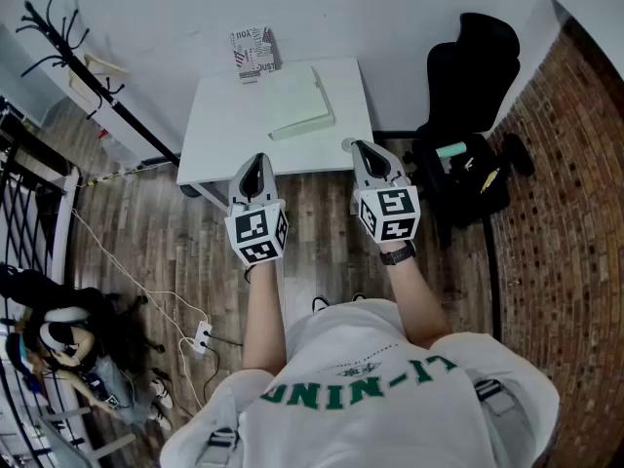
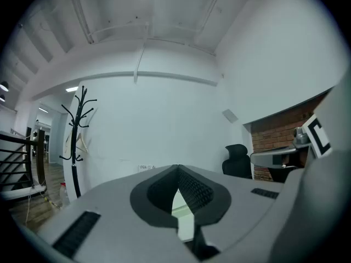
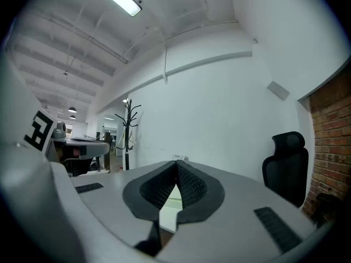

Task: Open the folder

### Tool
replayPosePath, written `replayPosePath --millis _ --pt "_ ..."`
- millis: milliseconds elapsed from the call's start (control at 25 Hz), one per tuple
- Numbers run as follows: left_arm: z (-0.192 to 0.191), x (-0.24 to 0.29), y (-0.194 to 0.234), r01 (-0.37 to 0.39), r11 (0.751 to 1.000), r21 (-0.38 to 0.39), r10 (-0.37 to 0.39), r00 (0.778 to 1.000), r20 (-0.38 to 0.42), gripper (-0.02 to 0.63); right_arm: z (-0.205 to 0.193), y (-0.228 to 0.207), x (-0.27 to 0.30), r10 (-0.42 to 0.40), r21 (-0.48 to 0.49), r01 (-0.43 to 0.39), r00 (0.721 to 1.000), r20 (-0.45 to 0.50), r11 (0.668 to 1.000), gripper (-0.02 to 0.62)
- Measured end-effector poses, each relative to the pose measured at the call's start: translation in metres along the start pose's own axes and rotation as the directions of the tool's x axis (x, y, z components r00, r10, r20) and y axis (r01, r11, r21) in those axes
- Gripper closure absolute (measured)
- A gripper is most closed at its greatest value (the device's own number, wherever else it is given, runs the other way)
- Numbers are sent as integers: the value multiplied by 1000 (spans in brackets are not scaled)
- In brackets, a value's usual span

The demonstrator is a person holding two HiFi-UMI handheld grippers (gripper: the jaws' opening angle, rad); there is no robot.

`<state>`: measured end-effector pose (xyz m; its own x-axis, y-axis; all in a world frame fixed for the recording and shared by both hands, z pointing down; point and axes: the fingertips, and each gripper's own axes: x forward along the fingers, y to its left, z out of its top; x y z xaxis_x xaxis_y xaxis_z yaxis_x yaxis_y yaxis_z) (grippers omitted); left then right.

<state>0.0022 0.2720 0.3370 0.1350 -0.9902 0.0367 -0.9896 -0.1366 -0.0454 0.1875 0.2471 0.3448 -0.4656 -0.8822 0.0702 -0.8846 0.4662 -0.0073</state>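
A pale green folder (image 1: 298, 102) lies closed on the white table (image 1: 224, 125), toward its far right part. My left gripper (image 1: 256, 160) is held level just short of the table's near edge, its jaws shut with nothing in them. My right gripper (image 1: 359, 147) hovers at the near right corner of the table, also shut and empty. In the left gripper view the tips (image 2: 177, 167) meet, and a strip of the folder (image 2: 181, 203) shows through the gap below them. The right gripper view shows its tips (image 3: 176, 163) together the same way.
A small printed box (image 1: 253, 51) stands at the table's far edge against the white wall. A black office chair (image 1: 468, 76) and a dark bag (image 1: 466, 174) sit to the right by a brick wall. A coat rack (image 1: 73, 61) stands at left; cables lie on the wooden floor.
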Motion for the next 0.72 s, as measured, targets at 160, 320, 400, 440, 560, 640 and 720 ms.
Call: replayPosePath --millis 160,320,400,440,560,640,720 --pt "-3 3 8 16 1000 -11 -16 1000 17 592 -5 -1 11 -31 44 31 1000 -2 999 578" --pt "-5 2 24 27 999 -33 -26 999 33 592 -5 8 21 -40 63 40 999 4 997 577" --pt "-9 2 33 27 998 -50 -26 999 31 592 -7 15 27 -41 60 41 999 -4 997 577" --pt "-13 2 35 30 998 -59 -29 999 27 592 -8 18 28 -41 55 42 999 -13 998 577" --pt "-28 2 39 46 995 -83 -45 999 15 591 -22 30 32 -25 33 27 998 -51 999 577" --pt "-38 10 44 56 993 -100 -56 998 2 591 -32 36 42 -10 31 12 997 -77 999 577" --pt "-45 21 47 59 992 -111 -60 998 -9 591 -42 35 56 7 37 -3 995 -102 999 577"
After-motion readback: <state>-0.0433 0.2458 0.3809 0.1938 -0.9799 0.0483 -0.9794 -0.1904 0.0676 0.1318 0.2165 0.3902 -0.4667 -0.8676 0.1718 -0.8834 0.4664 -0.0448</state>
